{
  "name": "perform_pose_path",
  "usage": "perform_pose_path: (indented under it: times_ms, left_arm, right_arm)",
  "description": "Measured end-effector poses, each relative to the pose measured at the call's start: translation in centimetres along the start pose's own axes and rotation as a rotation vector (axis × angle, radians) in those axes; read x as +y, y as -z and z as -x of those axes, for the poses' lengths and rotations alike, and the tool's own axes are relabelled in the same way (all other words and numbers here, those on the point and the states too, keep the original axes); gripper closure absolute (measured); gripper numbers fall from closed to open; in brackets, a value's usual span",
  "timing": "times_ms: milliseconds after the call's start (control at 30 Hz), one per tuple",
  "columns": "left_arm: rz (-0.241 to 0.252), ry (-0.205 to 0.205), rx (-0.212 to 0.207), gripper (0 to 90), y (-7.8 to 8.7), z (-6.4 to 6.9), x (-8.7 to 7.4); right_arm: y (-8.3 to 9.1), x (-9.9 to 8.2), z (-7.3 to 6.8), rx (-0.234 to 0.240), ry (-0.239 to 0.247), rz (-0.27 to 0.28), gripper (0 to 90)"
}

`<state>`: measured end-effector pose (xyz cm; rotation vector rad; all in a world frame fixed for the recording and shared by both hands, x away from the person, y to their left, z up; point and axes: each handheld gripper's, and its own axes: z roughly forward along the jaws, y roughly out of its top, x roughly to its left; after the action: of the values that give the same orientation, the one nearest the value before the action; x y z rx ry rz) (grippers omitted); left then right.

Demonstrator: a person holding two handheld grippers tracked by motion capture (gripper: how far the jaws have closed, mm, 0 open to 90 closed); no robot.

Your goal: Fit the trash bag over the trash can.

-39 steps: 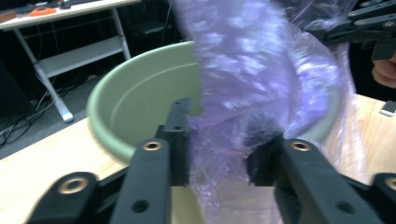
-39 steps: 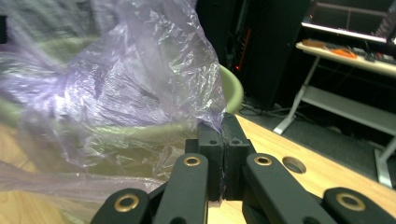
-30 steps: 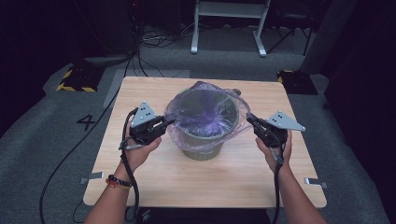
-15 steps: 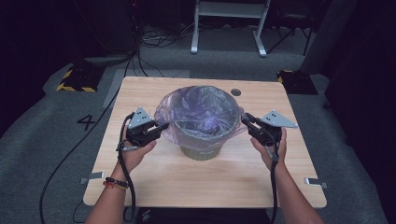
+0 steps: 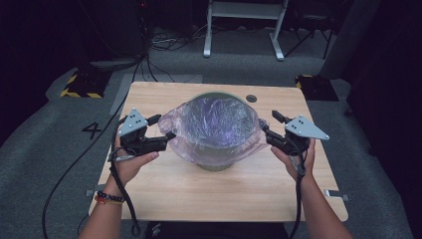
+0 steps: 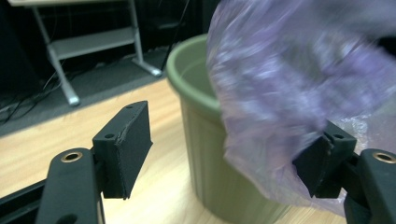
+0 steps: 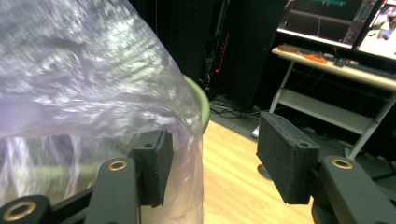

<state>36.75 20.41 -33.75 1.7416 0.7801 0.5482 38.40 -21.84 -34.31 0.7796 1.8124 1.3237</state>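
Since a second ago: both claws backed off from bag edge, jaws just been opening. Left claw (image 5: 161,128) at 9 o'clock of bin (image 5: 215,162), spread, one pad brushing film, nothing pinched. Right claw (image 5: 270,127) at 3 o'clock, also spread, bag hem draped past inner pad. Purple bag (image 5: 214,122) now stretched over green bin rim, bin at desk (image 5: 164,194) centre. Risk: loose film snagging on a pad and pulling hem off rim; thin plastic could tear. Light wood desk, grey carpet floor, dark room, metal stand (image 5: 244,25) at 12 o'clock.
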Motion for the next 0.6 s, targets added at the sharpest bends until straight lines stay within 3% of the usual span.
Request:
perform_pose_path:
  times_ms: [67,167,300,433,467,600]
  left_arm:
    - [0.006,-0.014,0.008,27.6,0.1,0.0,0.7]
    - [0.018,-0.006,0.017,28.7,0.0,-0.4,1.3]
    - [0.019,0.033,0.045,45.4,-0.9,-1.8,1.6]
    - [-0.014,0.049,0.055,61.7,-2.3,-3.4,1.6]
    - [-0.017,0.06,0.041,67.8,-2.7,-3.8,1.5]
    - [-0.067,0.071,0.049,73.3,-4.4,-4.9,1.1]
  right_arm:
    - [-0.2,0.7,0.0,0.009,0.024,0.001,52.7]
    - [-0.8,1.4,0.4,0.037,0.048,0.0,67.7]
    - [-1.8,2.0,1.3,0.063,0.034,0.001,82.5]
    - [-3.2,2.4,2.0,0.085,0.047,-0.034,88.6]
    - [-3.6,2.4,2.3,0.081,0.046,-0.048,89.0]
    - [-5.7,2.1,3.6,0.103,-0.016,-0.112,89.6]
